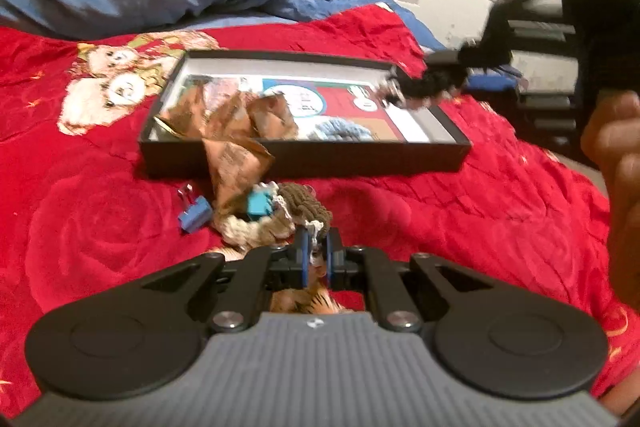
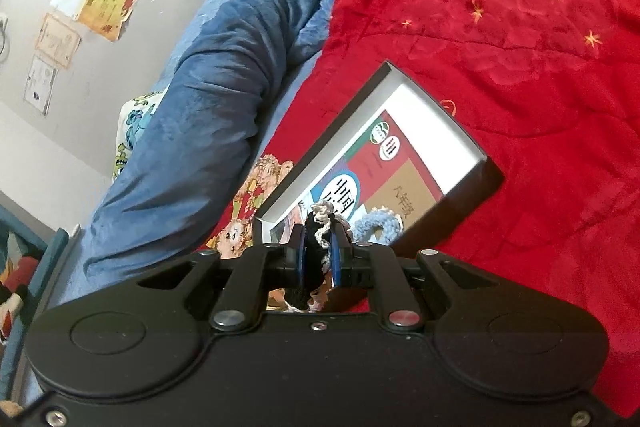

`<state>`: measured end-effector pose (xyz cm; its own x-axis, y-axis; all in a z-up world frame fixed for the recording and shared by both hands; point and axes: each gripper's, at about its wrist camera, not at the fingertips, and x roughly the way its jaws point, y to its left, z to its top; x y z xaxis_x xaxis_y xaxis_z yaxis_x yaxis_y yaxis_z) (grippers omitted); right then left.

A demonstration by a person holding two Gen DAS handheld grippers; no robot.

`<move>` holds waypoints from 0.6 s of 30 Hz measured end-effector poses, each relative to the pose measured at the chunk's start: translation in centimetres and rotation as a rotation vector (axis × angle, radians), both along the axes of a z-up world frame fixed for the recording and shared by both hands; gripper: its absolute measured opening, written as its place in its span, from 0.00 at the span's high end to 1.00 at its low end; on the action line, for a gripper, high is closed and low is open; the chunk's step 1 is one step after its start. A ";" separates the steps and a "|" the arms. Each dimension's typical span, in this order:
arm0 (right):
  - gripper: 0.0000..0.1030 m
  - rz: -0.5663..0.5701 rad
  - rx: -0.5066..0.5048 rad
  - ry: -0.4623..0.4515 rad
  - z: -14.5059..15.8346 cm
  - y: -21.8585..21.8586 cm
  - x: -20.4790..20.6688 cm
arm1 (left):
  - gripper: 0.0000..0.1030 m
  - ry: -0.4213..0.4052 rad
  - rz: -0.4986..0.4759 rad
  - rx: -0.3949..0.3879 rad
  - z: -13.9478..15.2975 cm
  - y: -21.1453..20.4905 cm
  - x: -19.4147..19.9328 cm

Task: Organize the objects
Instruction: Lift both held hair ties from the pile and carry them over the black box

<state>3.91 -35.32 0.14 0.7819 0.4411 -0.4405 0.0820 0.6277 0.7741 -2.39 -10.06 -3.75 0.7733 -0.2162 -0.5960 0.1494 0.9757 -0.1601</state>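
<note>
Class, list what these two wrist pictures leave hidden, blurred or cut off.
- Left wrist view: the dark knitted item in the right tongs is motion-blurred.
- Left wrist view: the brown crocheted piece runs under the left tongs.
- Right wrist view: the printed booklet in the shallow black box is partly covered by the right tongs.

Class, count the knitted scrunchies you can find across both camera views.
3: a brown one on the red quilt in the left gripper's jaws, a black one in the right gripper's jaws, a light blue one in the box. Others may be hidden.
</note>
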 end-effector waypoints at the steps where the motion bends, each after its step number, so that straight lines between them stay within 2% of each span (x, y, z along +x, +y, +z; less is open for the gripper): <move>1: 0.88 0.005 -0.001 -0.004 0.1 0.1 0.0 | 0.90 -0.014 0.002 -0.004 0.3 0.2 -0.1; 7: 0.88 0.005 0.012 -0.024 0.4 0.1 -0.1 | 0.90 -0.096 0.000 -0.008 2.6 1.0 -0.6; 18: 0.88 -0.079 0.001 -0.090 1.5 -0.9 -0.8 | 0.90 -0.177 0.051 -0.051 5.4 3.9 -0.2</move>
